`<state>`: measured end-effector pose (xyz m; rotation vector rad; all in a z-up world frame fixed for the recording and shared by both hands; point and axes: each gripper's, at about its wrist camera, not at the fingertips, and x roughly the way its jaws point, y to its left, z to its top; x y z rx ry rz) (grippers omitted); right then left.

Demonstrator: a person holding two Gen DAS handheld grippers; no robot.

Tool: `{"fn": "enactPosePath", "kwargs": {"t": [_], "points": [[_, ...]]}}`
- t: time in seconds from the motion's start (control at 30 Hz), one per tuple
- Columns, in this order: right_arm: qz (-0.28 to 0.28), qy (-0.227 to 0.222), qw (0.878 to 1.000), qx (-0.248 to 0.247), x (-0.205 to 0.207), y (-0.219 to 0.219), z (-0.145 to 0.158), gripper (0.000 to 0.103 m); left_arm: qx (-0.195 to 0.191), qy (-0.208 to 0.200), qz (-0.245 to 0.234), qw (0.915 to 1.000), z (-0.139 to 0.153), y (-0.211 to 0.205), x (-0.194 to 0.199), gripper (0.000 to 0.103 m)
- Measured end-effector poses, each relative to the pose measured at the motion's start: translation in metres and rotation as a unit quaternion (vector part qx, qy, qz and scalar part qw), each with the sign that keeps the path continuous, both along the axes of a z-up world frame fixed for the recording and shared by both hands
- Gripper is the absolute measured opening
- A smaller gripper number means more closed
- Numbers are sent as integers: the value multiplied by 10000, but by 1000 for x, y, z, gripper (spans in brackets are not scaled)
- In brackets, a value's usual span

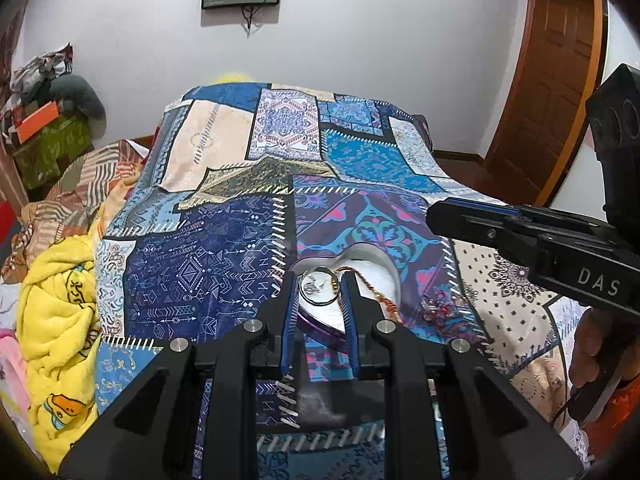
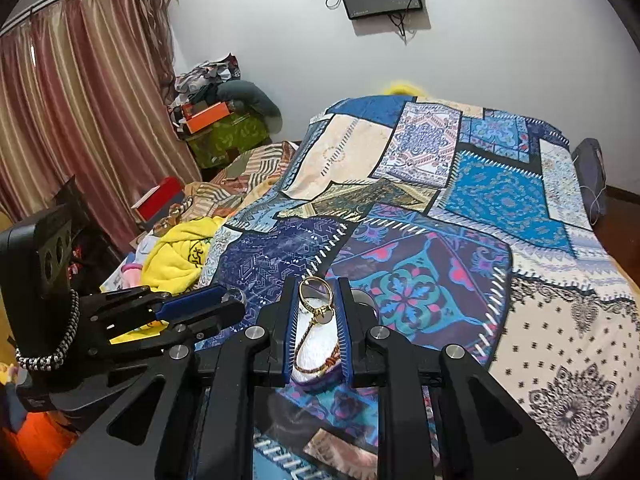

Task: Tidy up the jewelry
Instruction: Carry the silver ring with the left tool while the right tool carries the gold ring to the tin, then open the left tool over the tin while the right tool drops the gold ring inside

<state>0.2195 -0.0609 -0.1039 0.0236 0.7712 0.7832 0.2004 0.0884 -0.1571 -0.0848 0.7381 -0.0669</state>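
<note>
A heart-shaped jewelry box [image 1: 376, 268] with a white lining and purple wall lies open on the patchwork bedspread. My left gripper [image 1: 320, 286] is shut on a clear bangle [image 1: 320, 285] and holds it over the box. A gold chain [image 1: 372, 286] lies in the box. My right gripper [image 2: 316, 296] is shut on a gold bangle [image 2: 315, 293] above the same box [image 2: 316, 350], where the gold chain [image 2: 310, 360] also shows. A red-and-clear jewelry piece [image 1: 438, 306] lies on the bedspread right of the box.
The patchwork bedspread [image 1: 224, 264] covers the bed. A yellow towel [image 1: 56, 320] and crumpled blankets lie at the left edge. Boxes and clothes are piled in the far left corner [image 2: 220, 120]. A wooden door [image 1: 548, 92] stands at the right.
</note>
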Motion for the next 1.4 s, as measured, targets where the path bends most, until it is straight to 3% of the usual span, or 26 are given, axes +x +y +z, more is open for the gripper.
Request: {"fn": "enactPosePath", "kwargs": {"t": [0.37,0.8,1.4], "points": [[59,516,9986,-99,14,16,-33,16,-221,321,-243,9989,-28,2,21,20],[103,823,9963,-222,27,23,-49,17,-144,423,-435,9981,-42,-8,33,20],[5,504,9978,-421,18,14,-28,19,-152,473,-248,9985,-27,-4,22,24]]}}
